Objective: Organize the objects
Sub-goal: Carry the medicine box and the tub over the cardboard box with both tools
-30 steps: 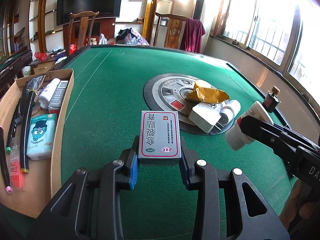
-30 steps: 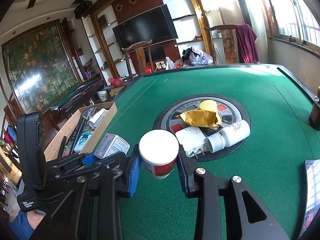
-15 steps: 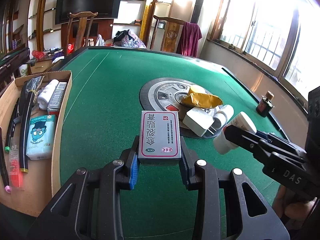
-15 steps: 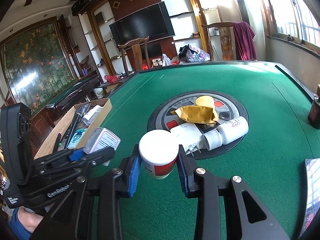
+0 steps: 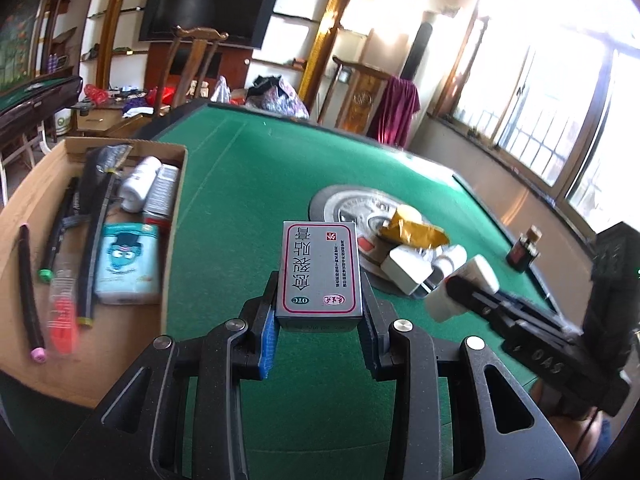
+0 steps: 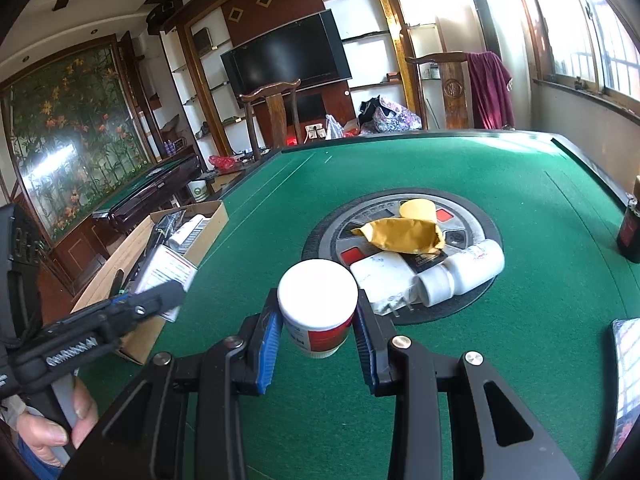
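My left gripper (image 5: 320, 320) is shut on a grey medicine box (image 5: 320, 272) with a red border, held above the green table just right of the cardboard box (image 5: 24, 208). My right gripper (image 6: 318, 332) is shut on a white jar (image 6: 318, 308) with a red label, held over the table in front of the round centre plate (image 6: 472, 304). In the left wrist view the jar (image 5: 460, 288) shows at the right. In the right wrist view the medicine box (image 6: 168, 276) shows at the left, over the cardboard box's (image 6: 132, 344) edge.
The cardboard box holds a blue tissue pack (image 5: 128, 264), a white bottle (image 5: 138, 184), pens and a black strap. On the centre plate lie a yellow packet (image 6: 404, 234), a white charger (image 6: 380, 280) and a white bottle (image 6: 460, 272). A dark bottle (image 5: 524, 250) stands at the right edge.
Both grippers have moved left toward the cardboard box with their loads. The left gripper now hangs by the box's right wall.
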Tool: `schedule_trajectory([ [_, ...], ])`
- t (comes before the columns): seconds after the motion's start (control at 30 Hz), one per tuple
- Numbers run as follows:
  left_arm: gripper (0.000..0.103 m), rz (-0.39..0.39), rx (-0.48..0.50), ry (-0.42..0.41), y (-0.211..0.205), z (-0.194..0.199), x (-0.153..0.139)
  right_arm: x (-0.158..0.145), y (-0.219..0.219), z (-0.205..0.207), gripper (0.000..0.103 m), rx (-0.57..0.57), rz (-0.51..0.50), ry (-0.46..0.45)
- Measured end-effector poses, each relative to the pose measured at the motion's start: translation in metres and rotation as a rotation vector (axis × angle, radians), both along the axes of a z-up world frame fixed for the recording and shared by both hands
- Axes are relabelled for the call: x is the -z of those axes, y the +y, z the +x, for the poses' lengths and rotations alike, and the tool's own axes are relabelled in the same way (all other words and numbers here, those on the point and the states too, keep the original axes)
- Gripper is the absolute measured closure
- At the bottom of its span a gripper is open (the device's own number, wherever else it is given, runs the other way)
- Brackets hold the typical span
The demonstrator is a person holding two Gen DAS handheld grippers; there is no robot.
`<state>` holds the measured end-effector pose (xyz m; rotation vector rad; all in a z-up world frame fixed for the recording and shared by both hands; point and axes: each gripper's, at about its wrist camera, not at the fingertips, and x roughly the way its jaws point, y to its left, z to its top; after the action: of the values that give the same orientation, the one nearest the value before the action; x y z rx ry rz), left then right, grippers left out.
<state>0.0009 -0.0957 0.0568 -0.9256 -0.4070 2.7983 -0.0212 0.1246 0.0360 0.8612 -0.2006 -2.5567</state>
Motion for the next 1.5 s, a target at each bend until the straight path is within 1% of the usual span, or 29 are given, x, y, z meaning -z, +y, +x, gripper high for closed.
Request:
schedule_trajectory([
  [0.17, 0.070, 0.018, -0.043, 0.045, -0.029, 0.017, -0.015, -0.011, -0.024, 0.011, 0.069, -0.036, -0.046, 0.010],
  [0.3, 0.070, 0.030, -0.116, 0.055, -0.069, 0.029, -0.019, -0.019, -0.067, 0.024, 0.069, -0.127, -0.047, 0.020],
  [0.5, 0.070, 0.045, -0.290, 0.057, -0.142, 0.049, -0.013, -0.029, -0.124, 0.037, 0.069, -0.244, -0.041, 0.036],
  [0.6, 0.070, 0.066, -0.357, 0.050, -0.173, 0.059, -0.008, -0.032, -0.151, 0.037, 0.069, -0.297, -0.029, 0.030],
  [0.77, 0.070, 0.077, -0.425, 0.022, -0.203, 0.067, 0.005, -0.026, -0.191, 0.042, 0.069, -0.374, 0.003, 0.000],
  [1.0, 0.069, 0.103, -0.437, -0.029, -0.215, 0.064, 0.026, -0.006, -0.226, 0.036, 0.069, -0.404, 0.066, -0.061],
  [1.07, 0.069, 0.114, -0.435, -0.038, -0.218, 0.062, 0.029, 0.000, -0.231, 0.033, 0.069, -0.399, 0.092, -0.074],
  [1.23, 0.069, 0.126, -0.424, -0.064, -0.219, 0.056, 0.035, 0.013, -0.238, 0.025, 0.069, -0.398, 0.111, -0.121],
  [1.33, 0.069, 0.112, -0.422, -0.074, -0.216, 0.053, 0.034, 0.021, -0.244, 0.020, 0.069, -0.394, 0.127, -0.147],
  [1.4, 0.069, 0.096, -0.423, -0.078, -0.215, 0.051, 0.034, 0.026, -0.246, 0.018, 0.069, -0.398, 0.121, -0.166],
  [1.5, 0.069, 0.070, -0.429, -0.085, -0.212, 0.048, 0.035, 0.028, -0.248, 0.014, 0.069, -0.395, 0.121, -0.173],
])
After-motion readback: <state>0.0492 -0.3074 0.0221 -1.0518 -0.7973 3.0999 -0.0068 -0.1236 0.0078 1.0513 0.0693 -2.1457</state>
